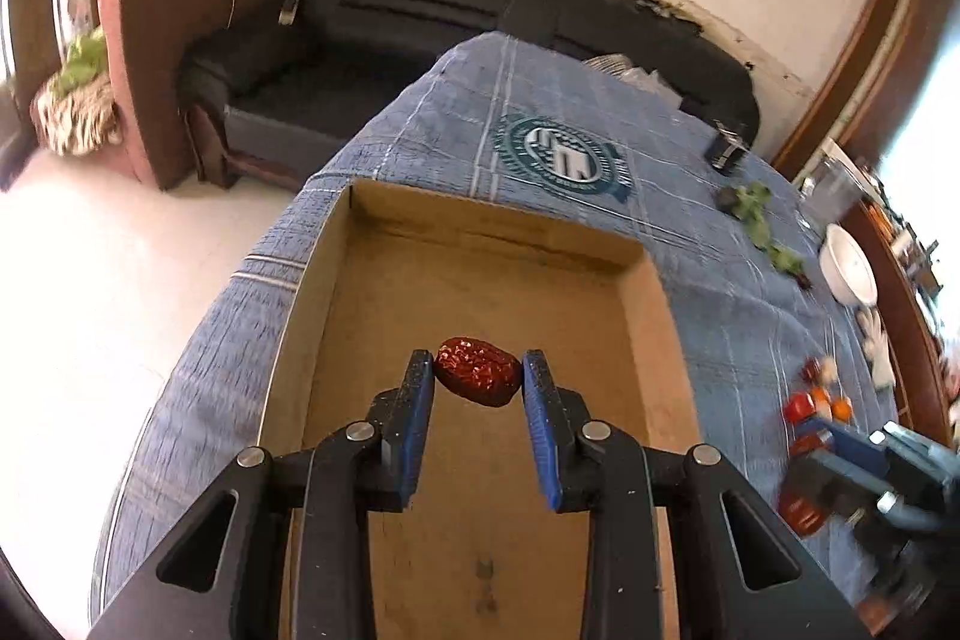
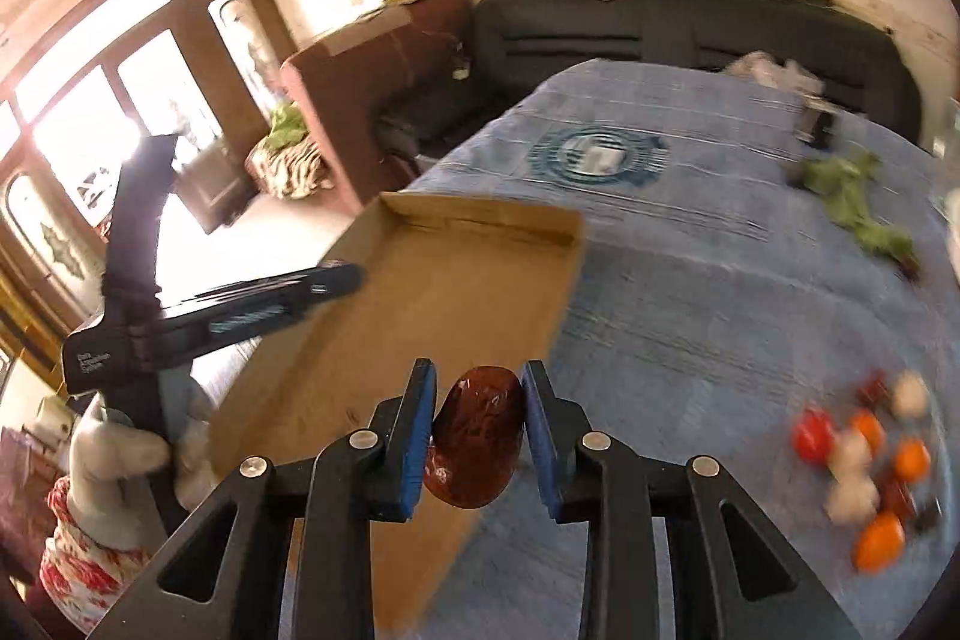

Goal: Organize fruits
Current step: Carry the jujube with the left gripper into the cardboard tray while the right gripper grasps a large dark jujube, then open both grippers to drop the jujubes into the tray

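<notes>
My left gripper (image 1: 478, 376) is shut on a wrinkled red date (image 1: 477, 370) and holds it over the inside of a shallow cardboard box (image 1: 651, 316) on the blue tablecloth. My right gripper (image 2: 478, 397) is shut on a larger dark red date (image 2: 474, 439), above the box's right rim (image 2: 564, 292). A blurred pile of red, orange and white fruits (image 2: 864, 466) lies on the cloth to the right; it also shows in the left wrist view (image 1: 816, 400). The right gripper shows blurred in the left wrist view (image 1: 852, 484), and the left gripper shows in the right wrist view (image 2: 252, 310).
Green leafy stems (image 2: 852, 202) lie on the cloth at the far right. A white bowl (image 1: 849, 265) stands near the table's right edge. A small dark object (image 1: 729, 148) sits at the far end. A black sofa (image 1: 372, 40) stands behind the table.
</notes>
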